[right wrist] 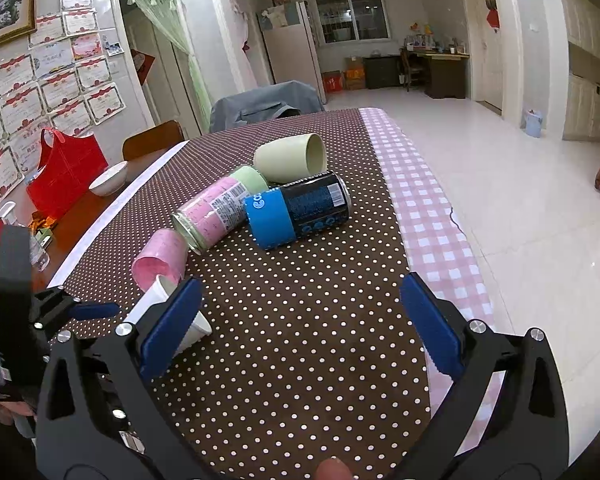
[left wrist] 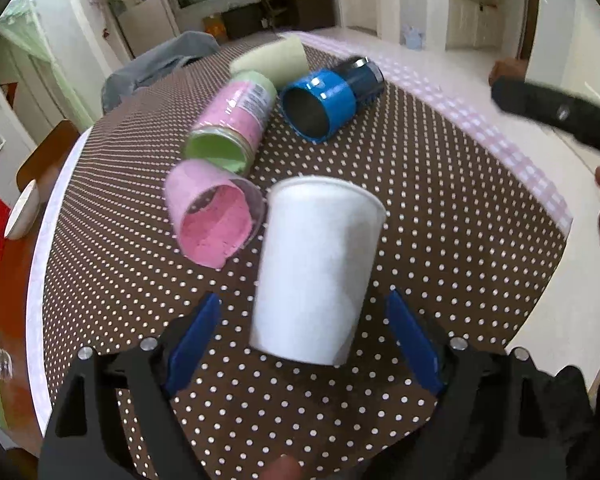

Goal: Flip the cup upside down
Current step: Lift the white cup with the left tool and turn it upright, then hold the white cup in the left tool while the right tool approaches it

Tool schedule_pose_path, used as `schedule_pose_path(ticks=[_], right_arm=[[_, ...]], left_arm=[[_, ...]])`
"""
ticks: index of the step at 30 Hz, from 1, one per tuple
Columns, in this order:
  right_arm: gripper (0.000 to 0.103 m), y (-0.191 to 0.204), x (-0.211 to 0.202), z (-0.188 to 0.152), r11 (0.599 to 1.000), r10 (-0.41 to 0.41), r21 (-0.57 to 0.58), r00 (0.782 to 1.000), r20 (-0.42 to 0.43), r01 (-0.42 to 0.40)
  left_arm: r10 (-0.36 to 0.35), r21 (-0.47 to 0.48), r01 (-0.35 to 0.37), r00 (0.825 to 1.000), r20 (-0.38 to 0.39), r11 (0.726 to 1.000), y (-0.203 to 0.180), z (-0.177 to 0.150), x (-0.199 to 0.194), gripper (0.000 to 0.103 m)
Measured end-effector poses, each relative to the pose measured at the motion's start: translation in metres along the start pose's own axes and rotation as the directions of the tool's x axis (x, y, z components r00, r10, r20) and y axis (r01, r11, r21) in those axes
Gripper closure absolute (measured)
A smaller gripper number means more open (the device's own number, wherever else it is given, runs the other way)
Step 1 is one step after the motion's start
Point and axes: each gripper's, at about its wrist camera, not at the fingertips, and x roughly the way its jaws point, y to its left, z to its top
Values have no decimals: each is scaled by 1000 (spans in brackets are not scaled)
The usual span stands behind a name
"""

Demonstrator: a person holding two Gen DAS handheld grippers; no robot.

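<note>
Cup: white paper cup lay tipped on the dotted tablecloth, between the left gripper fingers, not pinched yet
Left gripper: spread wide
Right gripper: wide too, holding nothing
Neighbours: pink cup just beside
Progress: flip pretty much all left to do

Matt white paper cup on dotted cloth.

Paper cup nearest on the tablecloth, tumbler left, jar and can behind
</note>
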Motion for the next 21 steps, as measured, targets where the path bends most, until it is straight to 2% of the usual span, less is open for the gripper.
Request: schedule_pose_path(ticks=[13,21], right_arm=[[6,19,-7,8,998,41,-45,998,38,-39],[6,25,-9,15,983,180,-39,982,63,-178]], left_arm=[[64,-129,-46,988,139,991,22,-7,-52,15],[107,-191,-70,976,190,979,32,-15,-75,15]])
